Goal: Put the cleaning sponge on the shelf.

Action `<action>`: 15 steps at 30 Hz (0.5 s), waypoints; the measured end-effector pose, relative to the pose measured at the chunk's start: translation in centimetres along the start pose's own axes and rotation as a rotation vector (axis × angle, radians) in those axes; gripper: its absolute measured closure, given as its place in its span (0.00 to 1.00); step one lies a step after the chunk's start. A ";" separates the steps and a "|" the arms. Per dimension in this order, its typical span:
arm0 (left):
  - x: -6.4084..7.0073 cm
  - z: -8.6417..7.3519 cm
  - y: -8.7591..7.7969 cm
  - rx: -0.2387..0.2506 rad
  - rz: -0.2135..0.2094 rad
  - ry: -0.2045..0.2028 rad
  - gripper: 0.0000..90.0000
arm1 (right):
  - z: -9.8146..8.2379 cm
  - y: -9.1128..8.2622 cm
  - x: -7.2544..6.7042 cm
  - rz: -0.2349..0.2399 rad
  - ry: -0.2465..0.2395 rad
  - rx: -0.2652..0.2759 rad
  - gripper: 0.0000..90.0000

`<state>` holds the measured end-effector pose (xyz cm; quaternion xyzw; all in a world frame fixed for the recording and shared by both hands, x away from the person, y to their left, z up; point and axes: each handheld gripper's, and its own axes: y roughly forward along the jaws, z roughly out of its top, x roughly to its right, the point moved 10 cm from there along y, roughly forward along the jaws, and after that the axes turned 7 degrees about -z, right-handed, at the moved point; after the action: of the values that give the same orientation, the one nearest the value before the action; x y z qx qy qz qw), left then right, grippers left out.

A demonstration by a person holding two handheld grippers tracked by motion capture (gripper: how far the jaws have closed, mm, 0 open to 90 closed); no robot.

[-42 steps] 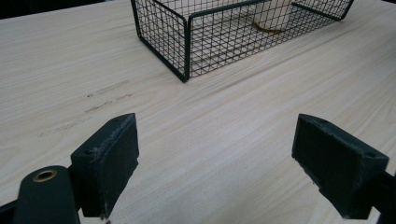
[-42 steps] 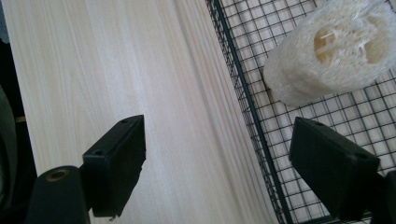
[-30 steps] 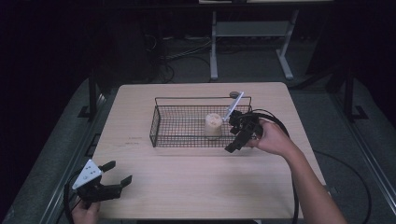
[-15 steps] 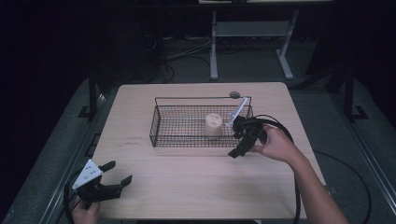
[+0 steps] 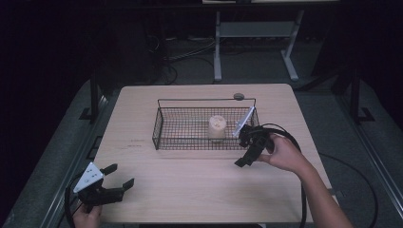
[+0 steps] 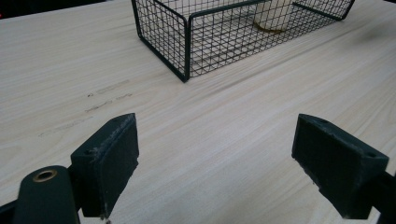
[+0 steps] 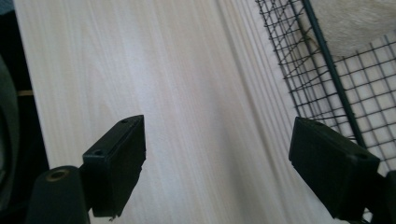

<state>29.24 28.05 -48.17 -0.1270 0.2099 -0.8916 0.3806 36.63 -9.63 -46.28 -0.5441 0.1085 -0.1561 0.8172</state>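
Note:
A black wire basket (image 5: 164, 124) stands on the middle of the wooden table, with a cream cylinder-shaped object (image 5: 216, 127) upright inside near its right end. My right gripper (image 5: 244, 156) is open just outside the basket's front right corner, above bare wood, held by a hand (image 5: 285, 154). In the right gripper view the basket wall (image 7: 327, 60) and the cream object (image 7: 355, 23) lie to the upper right of my open jaws. My left gripper (image 5: 119, 178) is open at the table's front left corner. The left gripper view looks across bare wood toward the basket (image 6: 187, 51).
A small dark round object (image 5: 238, 96) lies on the table behind the basket's back right corner. Faint marks (image 5: 135, 143) show on the wood left of the basket. A metal frame (image 5: 252, 42) stands on the floor beyond the table.
My right gripper has drawn back from the basket's right end toward the front, coming down outside its front right corner. The left gripper has stayed in place.

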 end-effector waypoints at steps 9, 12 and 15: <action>0.0 0.0 0.0 -0.003 0.001 0.003 0.15 | -0.8 0.2 -0.4 0.007 0.011 0.004 0.20; 0.0 0.0 0.0 -0.002 0.001 0.002 0.16 | -1.1 0.3 -0.4 -0.003 0.007 -0.003 0.20; 0.0 0.0 0.0 -0.001 0.001 0.001 0.15 | -1.3 0.2 -0.6 0.000 0.012 0.007 0.20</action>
<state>29.24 28.08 -48.19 -0.1269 0.2107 -0.8913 0.3808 35.69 -10.44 -46.99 -0.5403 0.1126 -0.1597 0.8184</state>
